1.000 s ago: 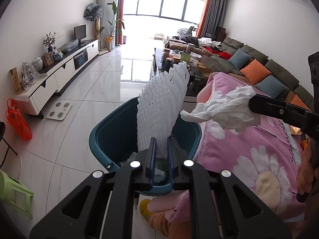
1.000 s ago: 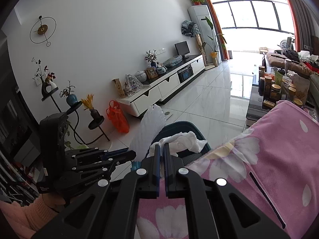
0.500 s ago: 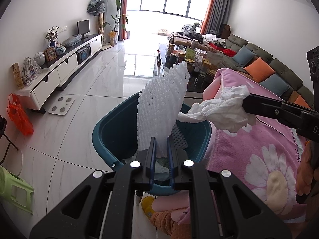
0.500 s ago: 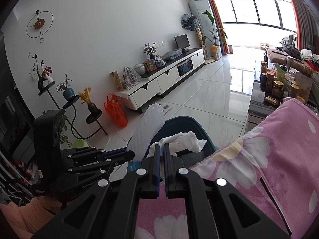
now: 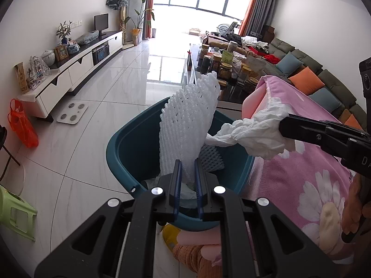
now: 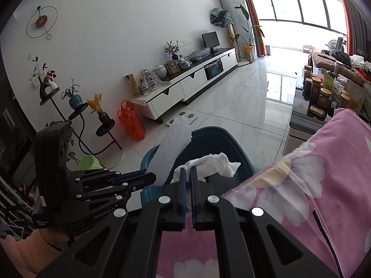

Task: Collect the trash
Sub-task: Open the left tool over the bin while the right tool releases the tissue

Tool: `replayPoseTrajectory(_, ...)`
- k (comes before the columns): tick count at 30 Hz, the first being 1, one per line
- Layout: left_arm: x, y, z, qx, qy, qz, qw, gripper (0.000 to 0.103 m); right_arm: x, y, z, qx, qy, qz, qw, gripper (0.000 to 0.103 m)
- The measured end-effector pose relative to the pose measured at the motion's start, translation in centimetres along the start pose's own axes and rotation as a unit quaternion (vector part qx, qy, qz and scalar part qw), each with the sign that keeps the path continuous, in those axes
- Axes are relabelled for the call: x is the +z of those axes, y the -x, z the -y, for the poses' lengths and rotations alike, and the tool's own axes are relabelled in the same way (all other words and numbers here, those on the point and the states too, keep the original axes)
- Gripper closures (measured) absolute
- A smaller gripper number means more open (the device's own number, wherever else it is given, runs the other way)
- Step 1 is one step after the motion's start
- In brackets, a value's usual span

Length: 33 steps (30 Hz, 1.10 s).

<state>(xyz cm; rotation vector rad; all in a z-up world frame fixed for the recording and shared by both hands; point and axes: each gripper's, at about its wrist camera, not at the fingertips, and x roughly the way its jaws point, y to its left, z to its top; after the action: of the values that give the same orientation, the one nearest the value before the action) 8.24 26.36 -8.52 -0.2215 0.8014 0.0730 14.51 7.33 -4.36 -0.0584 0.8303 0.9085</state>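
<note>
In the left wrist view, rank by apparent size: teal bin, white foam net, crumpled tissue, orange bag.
1. teal bin
2. white foam net
3. crumpled tissue
4. orange bag, though it sits farther away, so its true size is unsure.

Home living room: long sofa [image 5: 308, 69] with cushions, white TV cabinet [image 5: 76, 69], tiled floor [image 5: 116, 97], probably balcony window [image 5: 204, 2].

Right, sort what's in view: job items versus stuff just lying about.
Job:
- white foam net, in left gripper
- crumpled tissue, in right gripper
- teal bin

Lying about:
- orange bag
- floor scale
- green stool
- jars
</note>
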Motion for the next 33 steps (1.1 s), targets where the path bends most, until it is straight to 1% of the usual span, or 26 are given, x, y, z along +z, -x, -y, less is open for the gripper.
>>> replayPoseTrajectory(7,0.2,-1.4,-0.3,-0.001,0.007,-0.012,0.9999,0.091,0.4,-1.5,-0.4,-0.001,0.006,-0.013,1.000,0.100)
replayPoseTrajectory(15,0.3,-3.1,-1.1,0.000,0.023,-0.027,0.9994,0.090,0.5,-3.7,-0.6,-0.005,0.007,-0.038,0.999,0.100)
replayPoseTrajectory(21,-0.1,-4.4,-1.3,0.011,0.034,-0.036,0.9987,0.090,0.9,-5.1,-0.3,-0.005,-0.008,-0.057,0.998,0.096)
replayPoseTrajectory(24,-0.1,-5.1,-1.4,0.011,0.042,-0.041,0.9982,0.083,1.0,-5.5,0.1,-0.003,-0.018,-0.063,0.998,0.093)
replayPoseTrajectory(29,-0.4,-5.8,-1.4,0.014,0.049,-0.046,0.9976,0.080,0.7,-5.4,0.6,-0.003,-0.032,-0.065,0.997,0.091)
replayPoseTrajectory(33,-0.6,-5.3,-1.6,0.017,0.051,-0.039,0.9978,0.077,0.4,-4.8,1.0,-0.004,-0.039,-0.060,0.997,0.091)
